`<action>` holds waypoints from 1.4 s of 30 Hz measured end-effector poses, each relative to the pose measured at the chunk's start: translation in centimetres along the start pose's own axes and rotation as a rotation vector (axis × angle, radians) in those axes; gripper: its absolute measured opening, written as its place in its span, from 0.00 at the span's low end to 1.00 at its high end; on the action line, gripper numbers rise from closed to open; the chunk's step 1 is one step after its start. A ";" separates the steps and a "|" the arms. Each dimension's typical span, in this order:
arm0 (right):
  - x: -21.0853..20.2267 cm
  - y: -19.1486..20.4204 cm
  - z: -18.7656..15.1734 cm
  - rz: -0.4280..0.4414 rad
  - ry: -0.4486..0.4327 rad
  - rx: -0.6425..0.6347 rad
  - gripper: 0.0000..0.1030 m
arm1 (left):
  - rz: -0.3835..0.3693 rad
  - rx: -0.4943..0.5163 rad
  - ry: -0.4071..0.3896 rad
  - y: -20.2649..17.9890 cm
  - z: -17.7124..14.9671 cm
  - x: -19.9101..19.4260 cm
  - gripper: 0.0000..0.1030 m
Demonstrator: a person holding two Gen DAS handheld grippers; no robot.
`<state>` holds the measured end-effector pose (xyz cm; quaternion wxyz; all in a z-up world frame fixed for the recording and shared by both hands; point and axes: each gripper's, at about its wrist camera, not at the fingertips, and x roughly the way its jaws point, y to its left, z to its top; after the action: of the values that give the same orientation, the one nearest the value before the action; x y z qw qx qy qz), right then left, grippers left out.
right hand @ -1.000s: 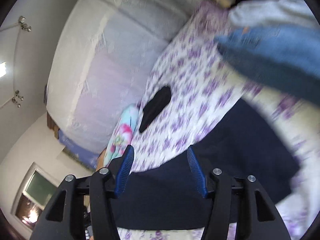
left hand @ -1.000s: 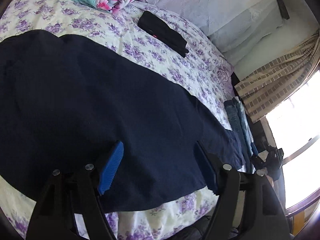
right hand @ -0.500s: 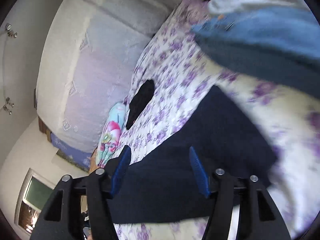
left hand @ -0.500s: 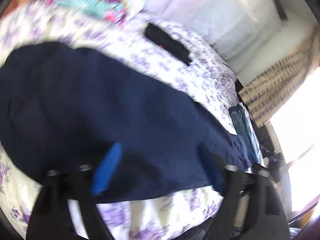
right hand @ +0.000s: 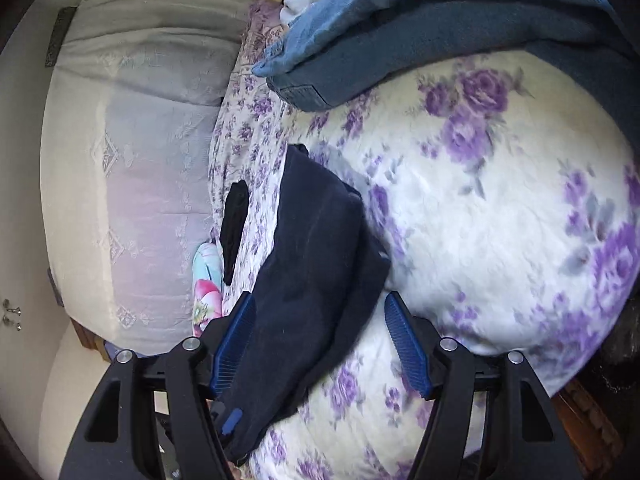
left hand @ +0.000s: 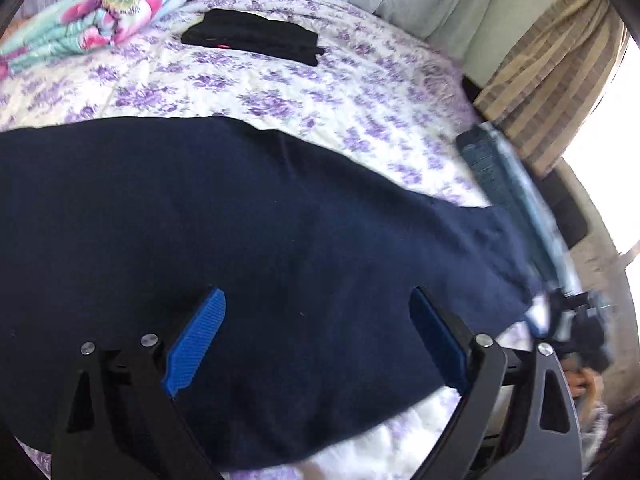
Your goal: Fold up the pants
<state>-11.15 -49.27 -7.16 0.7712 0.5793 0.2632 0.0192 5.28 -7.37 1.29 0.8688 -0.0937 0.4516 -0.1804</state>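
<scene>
Navy fabric fills the nearest ground: the navy pants (left hand: pixel 248 232) lie spread flat along the near edge of the bed (left hand: pixel 320 92), on its purple-flowered bedspread. Over them the left claw (left hand: pixel 316 336) hovers, its blue pads opening wide with only flat cloth below and nothing pinched between them. At the far end of the garment, the right claw (right hand: pixel 320 344) is also opening; the narrow end of the pants passes between its pads, yet the pads do not press on it. Judging from this, a fold or a smoothing pass has just been let go and the next grasp is being lined up. That next move likely calls for each claw to come down on an edge of the cloth, pinch through all its layers, and carry one end over the other without dragging the bedspread. Just beyond the narrow end sits a stack of folded blue jeans (right hand: pixel 400 32). Farther up the bed lies a black folded garment (left hand: pixel 252 40), then a rolled floral blanket (left hand: pixel 92 16) by the pale headboard (right hand: pixel 132 160), and a striped curtain (left hand: pixel 548 80).
</scene>
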 end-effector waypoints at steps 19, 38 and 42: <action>0.5 0.3 -0.2 0.077 -0.137 -0.109 0.17 | 0.296 -0.011 -0.166 -0.1 3.1 0.4 0.91; -0.8 9.4 2.7 0.239 -0.008 -0.369 0.27 | 0.039 -0.042 -0.049 4.5 -0.9 -1.1 0.95; 11.2 16.5 -1.6 0.389 0.426 -0.455 0.45 | 0.187 0.164 -0.051 1.7 -4.1 -1.3 0.95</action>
<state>2.31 -38.69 3.14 0.7902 0.4153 0.2917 0.3437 1.61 -5.27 -0.65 0.8978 0.0157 0.4198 -0.1324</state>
